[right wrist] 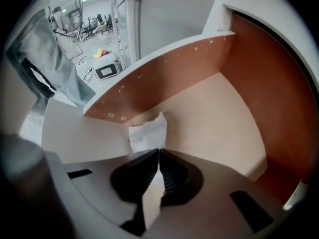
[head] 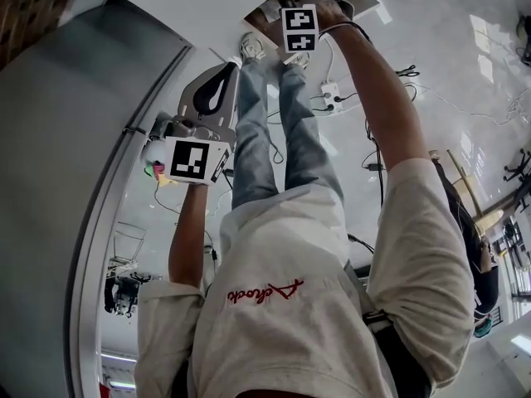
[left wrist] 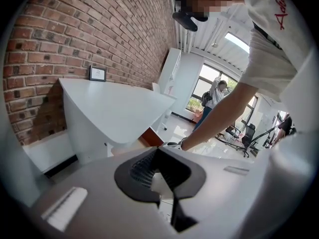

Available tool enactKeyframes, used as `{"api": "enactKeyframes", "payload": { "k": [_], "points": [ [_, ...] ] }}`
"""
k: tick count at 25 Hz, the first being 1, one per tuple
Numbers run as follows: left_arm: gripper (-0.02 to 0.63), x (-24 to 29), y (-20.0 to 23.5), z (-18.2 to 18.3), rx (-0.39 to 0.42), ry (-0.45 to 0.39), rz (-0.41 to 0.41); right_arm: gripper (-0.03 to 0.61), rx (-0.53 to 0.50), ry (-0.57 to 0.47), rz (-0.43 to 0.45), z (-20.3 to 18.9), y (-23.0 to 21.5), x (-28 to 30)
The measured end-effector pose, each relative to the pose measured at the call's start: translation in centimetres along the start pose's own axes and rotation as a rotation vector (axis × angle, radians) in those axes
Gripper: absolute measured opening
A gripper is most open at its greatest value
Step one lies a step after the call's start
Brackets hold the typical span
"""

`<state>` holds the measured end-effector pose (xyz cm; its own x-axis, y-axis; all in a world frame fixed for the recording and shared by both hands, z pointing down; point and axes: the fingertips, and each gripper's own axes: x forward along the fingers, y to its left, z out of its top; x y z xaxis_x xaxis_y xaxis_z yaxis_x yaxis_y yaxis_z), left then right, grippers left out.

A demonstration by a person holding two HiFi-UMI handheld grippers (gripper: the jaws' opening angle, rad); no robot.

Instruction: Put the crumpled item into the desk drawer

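Placement was the step in hand. The right gripper [right wrist: 159, 152] pointed steeply down into the open desk drawer [right wrist: 219, 108]. Its jaws were pressed together on the crumpled item [right wrist: 148, 132], a wad of white paper whose loose end stuck out past the tips at the centre of the right gripper view. The paper hung over the drawer's pale floor, near the brown side wall that ran across the upper middle of that frame. Whether it touched the floor could not be told. In the head view the same hand reached to the top centre of the frame, where the drawer showed as a brown sliver by the white desk [left wrist: 114, 106]. The left gripper [left wrist: 158, 152] was held away from the work, at the left of the head view, jaws together with nothing seen between them.

The item looked to be already within the drawer's bounds. The next move therefore called for parting the right jaws so the paper dropped, then lifting that gripper straight out without dragging the paper along or catching the drawer wall.
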<state>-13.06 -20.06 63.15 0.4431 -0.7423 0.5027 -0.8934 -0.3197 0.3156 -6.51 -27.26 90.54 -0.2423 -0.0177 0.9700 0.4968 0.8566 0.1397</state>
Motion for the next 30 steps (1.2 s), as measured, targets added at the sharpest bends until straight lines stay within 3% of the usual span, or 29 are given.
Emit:
{"api": "enactKeyframes", "payload": {
  "k": [8,11,18,21,25,30],
  "points": [
    [0.008,0.0,0.5,-0.1,0.007,0.004,-0.001,0.017,0.013,-0.028,0.038,0.2,0.2,0.7],
    [0.008,0.0,0.7,-0.4,0.006,0.003,-0.002,0.130,0.010,-0.045,0.042,0.5,0.5,0.4],
    [0.008,0.5,-0.3,-0.4,0.008,-0.008,-0.025,0.155,0.000,-0.088,-0.057,0.8,-0.1,-2.1],
    [0.008,0.8,-0.4,-0.7,0.009,-0.012,-0.032,0.152,-0.018,-0.099,-0.102,0.9,-0.2,-3.3],
    [0.008,0.7,-0.8,-0.5,0.016,-0.023,-0.037,0.020,-0.045,-0.101,-0.154,0.8,-0.1,-4.9],
    [0.008,0.7,-1.1,-0.7,0.026,-0.025,-0.042,0.012,-0.005,-0.116,-0.148,1.0,0.7,-5.8]
  ]
}}
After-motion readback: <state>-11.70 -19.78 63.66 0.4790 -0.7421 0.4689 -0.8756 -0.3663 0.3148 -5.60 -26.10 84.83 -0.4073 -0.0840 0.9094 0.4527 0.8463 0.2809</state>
